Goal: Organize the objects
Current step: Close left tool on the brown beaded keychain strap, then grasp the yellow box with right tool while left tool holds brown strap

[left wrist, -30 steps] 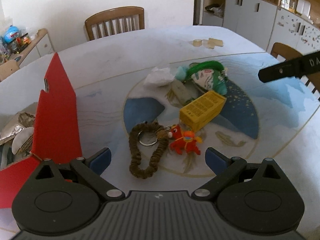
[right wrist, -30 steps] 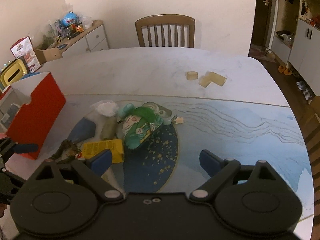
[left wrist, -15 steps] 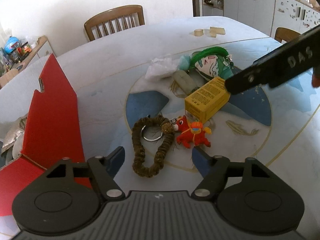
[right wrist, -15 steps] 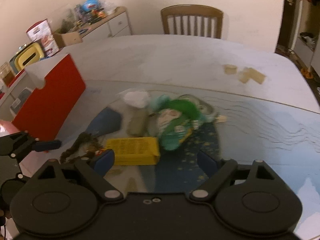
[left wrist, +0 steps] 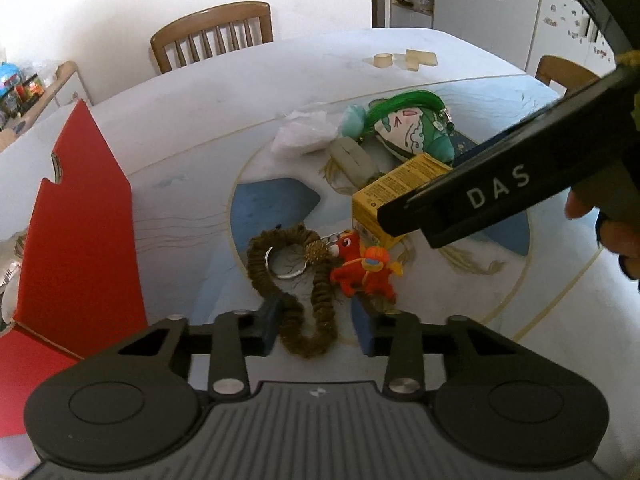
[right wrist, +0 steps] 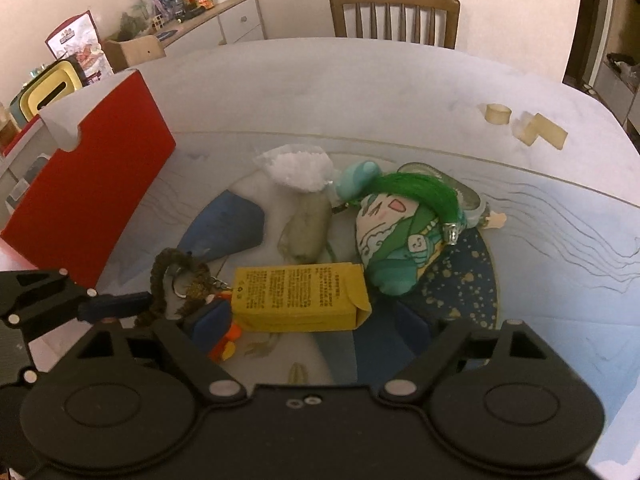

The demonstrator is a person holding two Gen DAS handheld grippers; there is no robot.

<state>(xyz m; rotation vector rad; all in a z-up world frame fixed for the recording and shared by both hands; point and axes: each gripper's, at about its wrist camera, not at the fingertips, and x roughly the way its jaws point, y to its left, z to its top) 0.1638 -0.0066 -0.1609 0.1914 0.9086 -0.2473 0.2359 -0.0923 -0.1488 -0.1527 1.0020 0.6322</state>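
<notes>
writing: "DAS" in white on the black arm of the right tongs; fine black print all over the yellow carton, too small to read
count: one yellow carton, one brown braided strap with a metal ring, one small red toy animal, one green-haired plush doll, one clear bag of white bits, one pale grey pouch, one red box, three small tan pieces
left tongs: just been closing, now narrow, blue pads either side of the strap's near loop; pressing or not, can't tell
right tongs: wide apart, narrowing a bit, nothing gripped; carton just ahead between the pads, no contact seen
places: red toy just past the left tongs' right pad; red box off to its left; doll beyond the carton; tan pieces far across the table
</notes>
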